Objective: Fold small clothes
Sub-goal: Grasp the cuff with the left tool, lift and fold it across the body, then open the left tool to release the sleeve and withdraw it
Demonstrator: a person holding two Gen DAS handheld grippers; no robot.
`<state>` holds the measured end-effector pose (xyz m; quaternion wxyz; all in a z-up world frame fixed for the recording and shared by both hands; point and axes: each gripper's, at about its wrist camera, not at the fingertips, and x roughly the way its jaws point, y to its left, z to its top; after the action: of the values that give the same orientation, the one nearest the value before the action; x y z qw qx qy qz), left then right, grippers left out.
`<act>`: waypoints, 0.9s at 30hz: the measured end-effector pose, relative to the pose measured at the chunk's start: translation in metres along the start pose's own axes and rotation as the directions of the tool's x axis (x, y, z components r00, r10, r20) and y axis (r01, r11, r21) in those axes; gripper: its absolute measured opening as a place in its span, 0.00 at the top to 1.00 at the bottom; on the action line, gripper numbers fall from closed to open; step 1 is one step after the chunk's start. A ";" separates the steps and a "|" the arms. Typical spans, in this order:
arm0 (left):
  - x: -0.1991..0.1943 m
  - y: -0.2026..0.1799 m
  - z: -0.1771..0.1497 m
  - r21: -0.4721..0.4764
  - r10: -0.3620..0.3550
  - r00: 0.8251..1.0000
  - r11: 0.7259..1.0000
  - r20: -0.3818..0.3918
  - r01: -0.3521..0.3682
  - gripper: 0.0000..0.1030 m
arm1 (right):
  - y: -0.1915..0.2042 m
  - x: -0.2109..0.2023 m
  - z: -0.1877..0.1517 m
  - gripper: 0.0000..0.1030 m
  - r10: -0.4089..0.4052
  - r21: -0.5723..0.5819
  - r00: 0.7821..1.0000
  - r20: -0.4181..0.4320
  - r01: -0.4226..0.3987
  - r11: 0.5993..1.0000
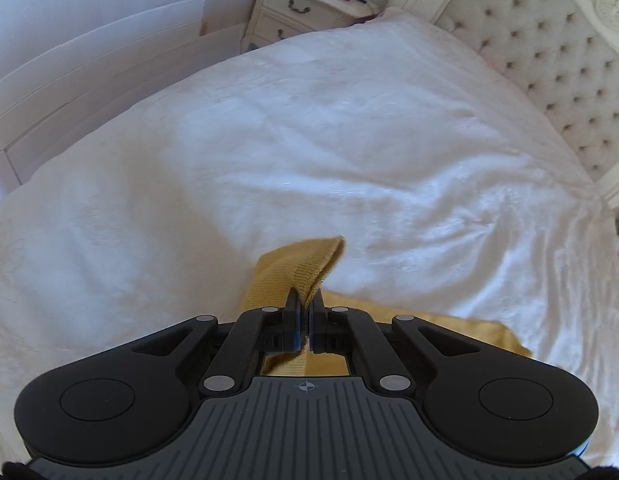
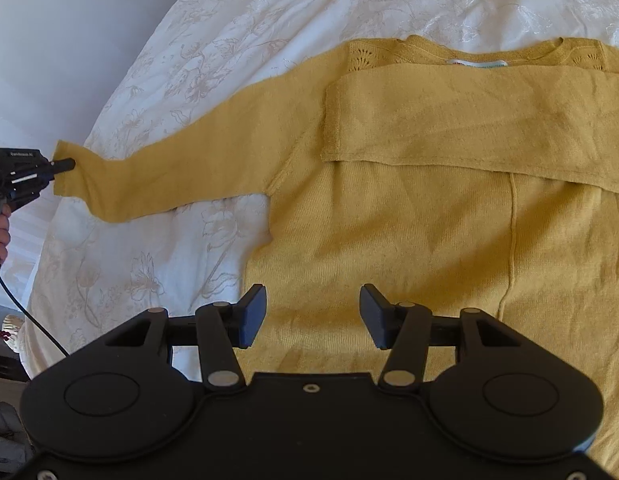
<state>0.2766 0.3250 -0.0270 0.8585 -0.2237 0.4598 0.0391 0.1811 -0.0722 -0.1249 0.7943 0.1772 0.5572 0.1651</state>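
A mustard-yellow knit sweater [image 2: 429, 232] lies flat on the white bed. One sleeve [image 2: 469, 128] is folded across its chest. The other sleeve [image 2: 169, 172] stretches out to the left. My left gripper [image 1: 305, 312] is shut on that sleeve's cuff [image 1: 297, 268], which sticks up past the fingers; it also shows in the right wrist view [image 2: 63, 165] at the cuff end. My right gripper [image 2: 312, 316] is open and empty, hovering over the sweater's lower body.
The white floral bedspread [image 2: 189, 60] covers the bed. A tufted headboard [image 1: 549, 60] stands at the right and a cream nightstand [image 1: 297, 4] with small items at the back. The bed's left edge [image 2: 41, 240] drops off near the left gripper.
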 end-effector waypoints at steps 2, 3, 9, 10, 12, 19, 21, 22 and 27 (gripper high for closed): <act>-0.012 -0.036 -0.003 0.025 -0.068 0.997 0.997 0.021 0.068 0.97 | -0.010 -0.006 -0.008 0.43 0.013 0.009 1.000 -0.001 -0.013 1.000; -0.017 -0.058 -0.004 0.046 -0.096 0.995 0.994 0.030 0.094 0.97 | -0.015 -0.010 -0.012 0.43 0.021 0.013 1.000 0.000 -0.021 1.000; -0.016 -0.191 -0.034 0.163 -0.271 0.962 0.951 0.026 0.263 0.97 | -0.052 -0.041 -0.034 0.43 0.054 0.046 0.998 0.021 -0.055 0.997; -0.011 -0.212 -0.041 0.188 -0.296 0.955 0.939 0.013 0.289 0.97 | -0.061 -0.048 -0.038 0.43 0.055 0.056 0.998 0.030 -0.056 0.997; 0.000 -0.252 -0.058 0.229 -0.330 0.944 0.918 -0.017 0.325 0.97 | -0.077 -0.060 -0.044 0.43 0.051 0.082 0.998 0.046 -0.055 0.995; 0.060 -0.370 -0.146 0.350 -0.387 0.909 0.839 -0.152 0.416 0.97 | -0.137 -0.098 -0.059 0.43 -0.004 0.187 0.995 0.102 -0.016 0.982; 0.073 -0.390 -0.171 0.390 -0.373 0.912 0.824 -0.173 0.411 0.96 | -0.151 -0.104 -0.061 0.43 -0.024 0.212 0.993 0.113 -0.001 0.977; 0.078 -0.395 -0.182 0.404 -0.365 0.912 0.818 -0.188 0.410 0.94 | -0.156 -0.107 -0.061 0.43 -0.032 0.221 0.993 0.117 0.006 0.975; 0.077 -0.395 -0.217 0.438 -0.336 0.913 0.802 -0.231 0.406 0.72 | -0.175 -0.116 -0.057 0.43 -0.080 0.240 0.987 0.142 0.044 0.970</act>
<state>0.2612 -0.1311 -0.0554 0.8427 -0.0935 0.4621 -0.2601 0.1008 -0.2741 -0.1284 0.8120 0.2650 0.5167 0.0589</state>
